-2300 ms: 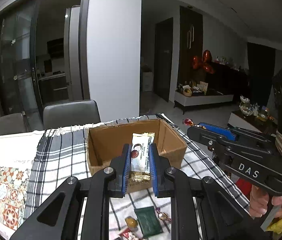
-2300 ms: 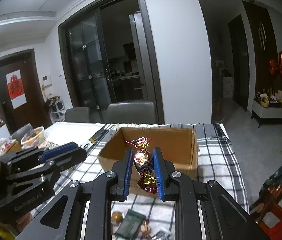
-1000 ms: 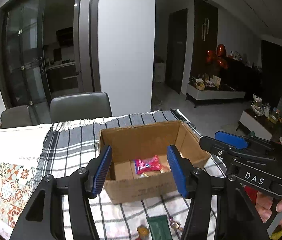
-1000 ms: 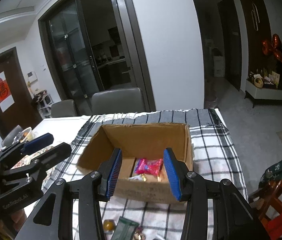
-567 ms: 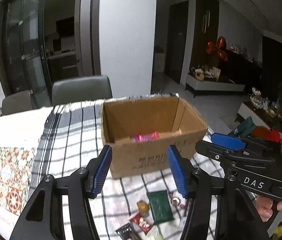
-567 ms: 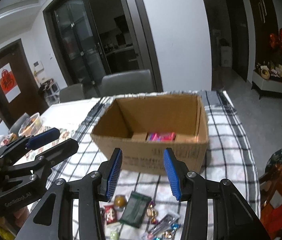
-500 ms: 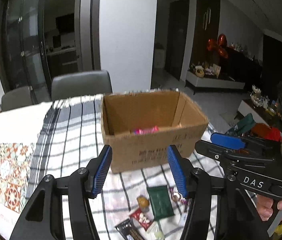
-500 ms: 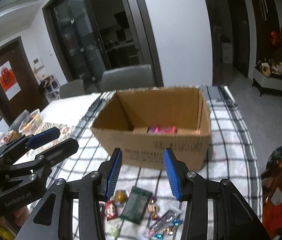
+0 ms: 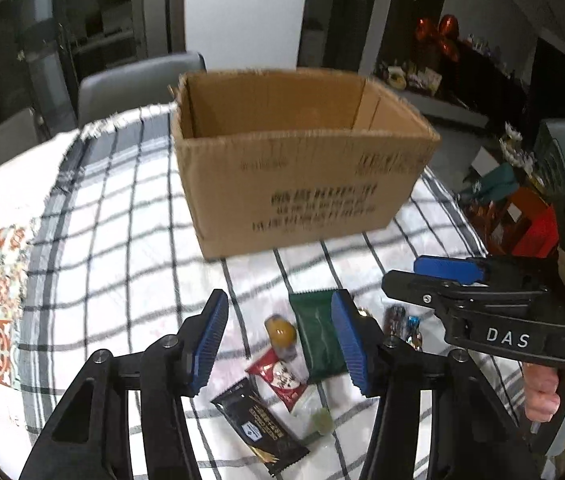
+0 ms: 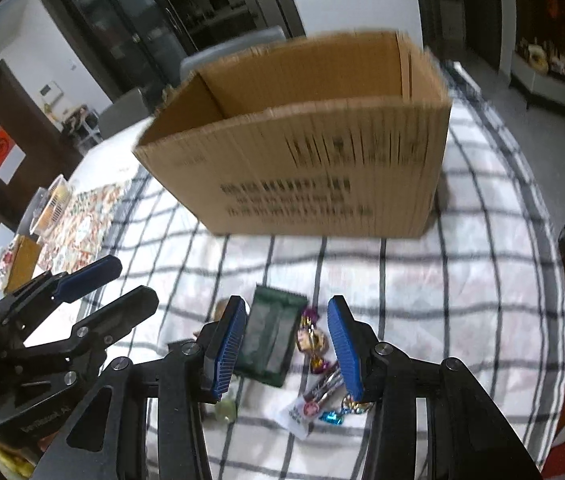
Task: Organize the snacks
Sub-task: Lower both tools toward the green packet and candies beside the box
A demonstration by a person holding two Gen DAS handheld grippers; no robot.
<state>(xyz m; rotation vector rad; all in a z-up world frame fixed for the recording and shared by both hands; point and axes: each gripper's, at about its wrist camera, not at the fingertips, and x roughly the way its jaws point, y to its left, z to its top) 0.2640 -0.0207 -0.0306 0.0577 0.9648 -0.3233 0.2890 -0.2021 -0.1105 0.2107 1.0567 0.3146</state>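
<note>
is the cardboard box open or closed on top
Open. The cardboard box has no lid or flaps over it, and its inner walls show in both wrist views. Its floor is hidden.

Both wrist views angled down, near; share cardboard box [image 9: 306,168], snacks [image 10: 270,336].

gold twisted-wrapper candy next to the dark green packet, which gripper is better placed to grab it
Probably the right gripper: the gold twisted-wrapper candy lies between its open blue pads. The left gripper, jaws just closing slightly, frames the round yellow candy and dark green packet instead.

Dim indoor light, heavy fisheye warp w/ dark corners, motion blur on cardboard box [image 10: 322,152].
</note>
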